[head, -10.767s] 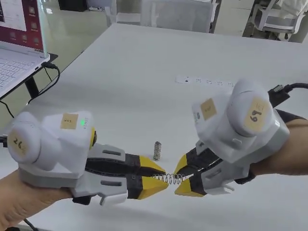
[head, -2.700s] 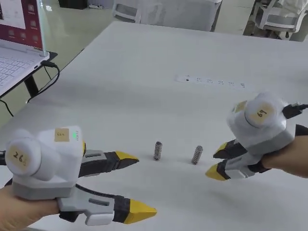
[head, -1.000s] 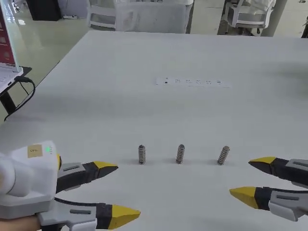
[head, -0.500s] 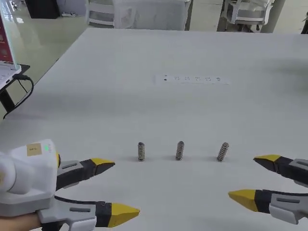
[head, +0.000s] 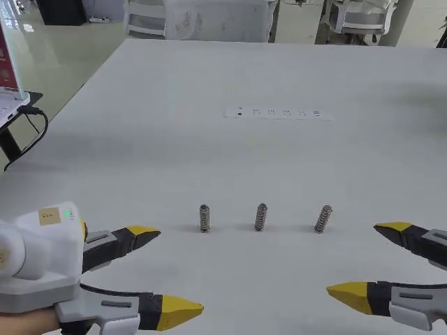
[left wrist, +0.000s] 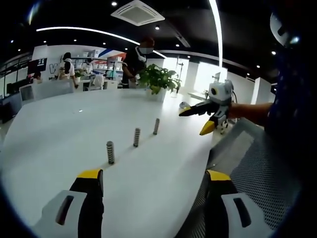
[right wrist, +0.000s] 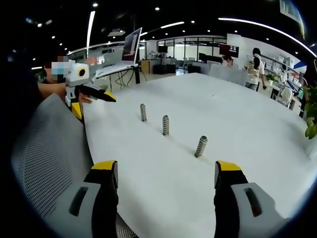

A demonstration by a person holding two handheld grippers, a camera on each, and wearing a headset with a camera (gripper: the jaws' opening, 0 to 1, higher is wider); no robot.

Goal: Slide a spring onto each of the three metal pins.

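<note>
Three springs stand upright in a row on the white table: the left spring [head: 204, 218], the middle spring [head: 260, 217] and the right spring [head: 323, 218], which leans a little. The pins inside them are hidden by the coils. My left gripper [head: 169, 271] is open at the lower left, well short of the left spring [left wrist: 110, 151]. My right gripper [head: 370, 259] is open at the lower right, beside the right spring [right wrist: 200, 146]. Nothing lies between either pair of jaws. Each gripper view also catches the other gripper [left wrist: 198, 119] [right wrist: 94, 101] across the row.
A recessed power strip [head: 278, 113] lies in the table beyond the springs. A laptop edge [head: 5, 84] and its cable [head: 31, 125] sit off the table's left side. Chairs [head: 202, 17] stand at the far end. A mesh chair back [right wrist: 49, 148] is near the grippers.
Both grippers have drawn back toward me and apart, away from the springs, staying open. The three springs have not moved.
</note>
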